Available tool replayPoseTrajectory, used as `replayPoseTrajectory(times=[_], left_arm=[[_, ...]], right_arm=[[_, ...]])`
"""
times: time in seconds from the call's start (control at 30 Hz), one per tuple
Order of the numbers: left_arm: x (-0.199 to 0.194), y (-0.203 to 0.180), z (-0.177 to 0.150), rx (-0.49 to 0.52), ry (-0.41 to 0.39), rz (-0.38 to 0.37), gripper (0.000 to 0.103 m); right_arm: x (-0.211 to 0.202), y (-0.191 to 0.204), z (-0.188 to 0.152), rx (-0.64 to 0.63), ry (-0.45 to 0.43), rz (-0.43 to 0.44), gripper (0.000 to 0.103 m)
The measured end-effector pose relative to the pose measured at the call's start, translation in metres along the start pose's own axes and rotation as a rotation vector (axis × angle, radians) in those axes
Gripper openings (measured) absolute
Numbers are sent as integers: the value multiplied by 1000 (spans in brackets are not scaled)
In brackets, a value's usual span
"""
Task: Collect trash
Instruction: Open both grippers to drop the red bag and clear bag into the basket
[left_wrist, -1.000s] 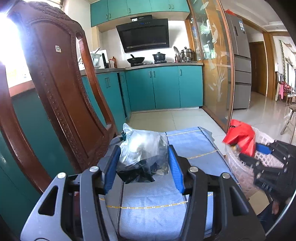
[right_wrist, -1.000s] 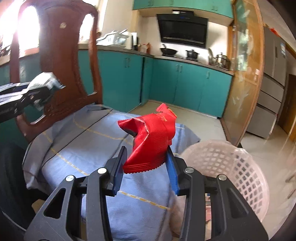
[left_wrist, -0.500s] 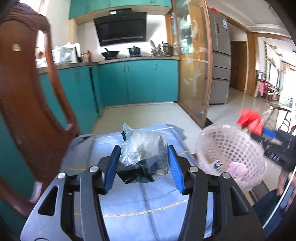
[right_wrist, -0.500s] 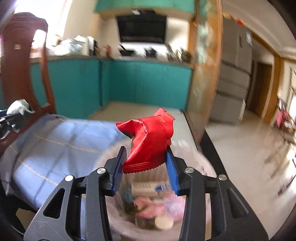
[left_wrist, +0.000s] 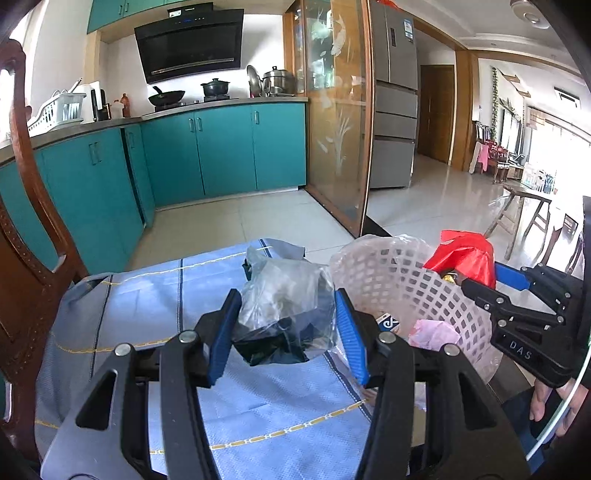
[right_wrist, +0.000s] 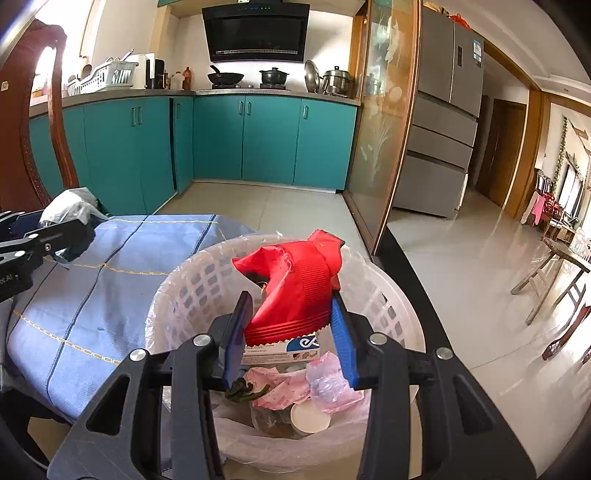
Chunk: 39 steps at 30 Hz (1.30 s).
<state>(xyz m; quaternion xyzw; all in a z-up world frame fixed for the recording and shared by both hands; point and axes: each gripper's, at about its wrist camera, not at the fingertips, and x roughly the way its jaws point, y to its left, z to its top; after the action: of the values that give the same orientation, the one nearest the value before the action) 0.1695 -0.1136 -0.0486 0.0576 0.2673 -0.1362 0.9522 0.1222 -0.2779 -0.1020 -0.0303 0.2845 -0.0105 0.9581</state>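
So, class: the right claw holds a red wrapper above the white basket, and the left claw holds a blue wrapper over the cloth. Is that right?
Not quite. The left claw holds a clear plastic bag with something dark inside, not a blue wrapper; the left wrist view shows it. The rest stands: red wrapper, right claw, basket, cloth.

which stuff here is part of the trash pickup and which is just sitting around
Part of the job:
- red wrapper, clamped in the right tongs over the basket
- clear plastic bag, clamped in the left tongs
- lined white trash basket

Just lying about:
- blue cloth
- wooden chair
- wok and pots on the counter
- fridge
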Motion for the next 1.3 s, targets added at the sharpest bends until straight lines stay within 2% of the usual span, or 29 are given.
replayPoseTrajectory(times=[0.2,0.33,0.43,0.63,0.77,0.9,1.03,1.07,1.1,1.13,1.3], left_arm=[[3,5,-3,-8,10,2,52],[5,5,0,-5,17,-4,52],[13,1,5,-2,33,-36,52],[37,-20,17,10,70,-143,52],[50,-36,19,34,89,-180,52],[63,-51,20,49,119,-221,53],[74,-65,19,79,129,-230,57],[76,-66,18,82,132,-233,59],[77,-67,18,85,131,-230,68],[76,-67,18,84,124,-223,73],[73,-58,17,68,117,-199,76]], right_arm=[[6,1,-1,-10,31,-1,42],[26,-5,-2,25,125,-13,42],[34,-11,-4,67,168,2,42],[29,-13,-4,88,159,19,42],[30,-19,-7,103,170,5,42],[26,-35,-8,173,151,-11,42],[26,-42,-9,202,151,-17,42],[26,-42,-9,200,152,-19,42],[26,-41,-10,199,153,-19,42],[27,-41,-10,199,154,-19,42],[31,-37,-8,196,156,-14,43]])
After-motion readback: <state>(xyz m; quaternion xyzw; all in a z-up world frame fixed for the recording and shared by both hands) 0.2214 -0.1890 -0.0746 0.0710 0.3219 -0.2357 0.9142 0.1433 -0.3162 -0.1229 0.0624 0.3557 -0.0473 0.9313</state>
